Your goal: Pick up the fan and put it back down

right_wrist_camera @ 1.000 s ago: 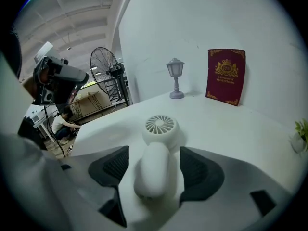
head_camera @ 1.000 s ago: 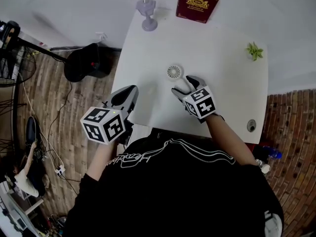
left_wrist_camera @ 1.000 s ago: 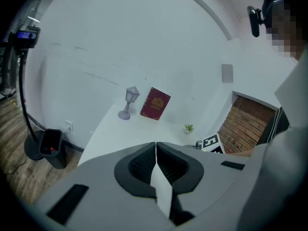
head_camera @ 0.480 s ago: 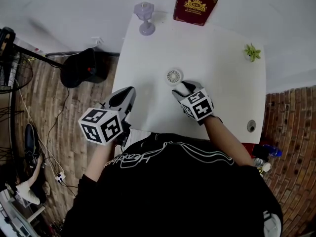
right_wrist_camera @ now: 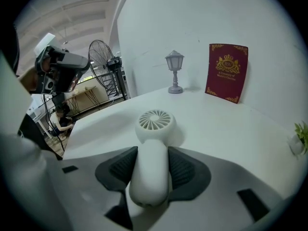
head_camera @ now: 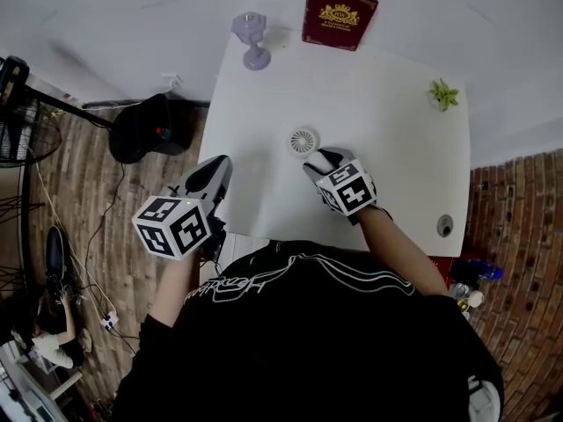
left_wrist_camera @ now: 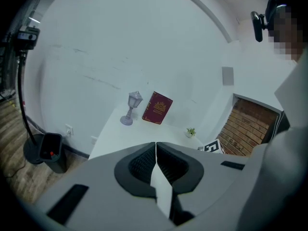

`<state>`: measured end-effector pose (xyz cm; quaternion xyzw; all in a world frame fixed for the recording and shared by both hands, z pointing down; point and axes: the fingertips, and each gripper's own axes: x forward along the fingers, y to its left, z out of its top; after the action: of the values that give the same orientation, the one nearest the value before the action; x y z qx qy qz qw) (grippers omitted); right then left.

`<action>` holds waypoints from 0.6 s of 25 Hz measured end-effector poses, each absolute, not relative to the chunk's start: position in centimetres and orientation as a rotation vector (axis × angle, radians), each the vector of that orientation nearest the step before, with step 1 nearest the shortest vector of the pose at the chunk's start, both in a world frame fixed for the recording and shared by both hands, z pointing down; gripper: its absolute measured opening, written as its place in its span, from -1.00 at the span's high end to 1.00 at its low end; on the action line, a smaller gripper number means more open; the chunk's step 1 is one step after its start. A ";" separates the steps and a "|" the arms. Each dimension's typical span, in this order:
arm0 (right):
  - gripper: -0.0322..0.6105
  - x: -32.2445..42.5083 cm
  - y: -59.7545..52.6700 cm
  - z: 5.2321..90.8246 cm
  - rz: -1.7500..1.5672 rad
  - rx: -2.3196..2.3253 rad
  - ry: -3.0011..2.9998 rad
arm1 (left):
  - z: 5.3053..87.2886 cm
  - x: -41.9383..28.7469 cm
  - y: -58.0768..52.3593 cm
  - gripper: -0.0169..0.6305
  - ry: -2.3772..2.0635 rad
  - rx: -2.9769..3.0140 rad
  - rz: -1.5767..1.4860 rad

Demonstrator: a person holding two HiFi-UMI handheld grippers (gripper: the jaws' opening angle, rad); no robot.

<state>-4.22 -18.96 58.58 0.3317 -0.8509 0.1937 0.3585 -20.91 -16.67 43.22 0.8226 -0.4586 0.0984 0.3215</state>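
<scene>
A small white hand fan [head_camera: 303,141] lies flat on the white table [head_camera: 396,165], with its round head [right_wrist_camera: 155,121] pointing away from me. My right gripper [head_camera: 321,161] is at its near end. The jaws of the right gripper [right_wrist_camera: 153,154] are closing, the fan's handle lies between them, and both dark pads [right_wrist_camera: 119,166] touch its sides. My left gripper [head_camera: 218,167] hovers over the table's left front edge, apart from the fan. In the left gripper view that gripper [left_wrist_camera: 156,147] is shut with nothing in it.
A grey lantern lamp [head_camera: 251,38] and an upright red book [head_camera: 339,14] stand at the table's far edge. A tiny green plant [head_camera: 442,93] sits at the far right. A black bin [head_camera: 154,128] and a floor fan [head_camera: 13,112] stand left of the table.
The right gripper's jaws have drawn in from wide apart onto the fan's handle. The left gripper has stayed where it was.
</scene>
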 end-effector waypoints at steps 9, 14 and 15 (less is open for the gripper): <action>0.30 -3.9 -18.7 56.7 0.512 0.861 -2.272 | 42.3 -19.3 -15.5 0.84 -1.210 2.172 0.270; 0.30 -3.3 -18.3 53.7 0.520 0.889 -2.347 | 41.6 -18.4 -14.7 0.85 -1.217 2.182 0.261; 0.30 -3.1 -18.3 53.0 0.521 0.898 -2.364 | 41.4 -18.0 -14.5 0.84 -1.213 2.187 0.259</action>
<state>-3.13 -18.25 52.95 0.3342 -0.8801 0.1937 0.2761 -18.04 -14.47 41.35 0.8273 -0.4591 0.0981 0.3086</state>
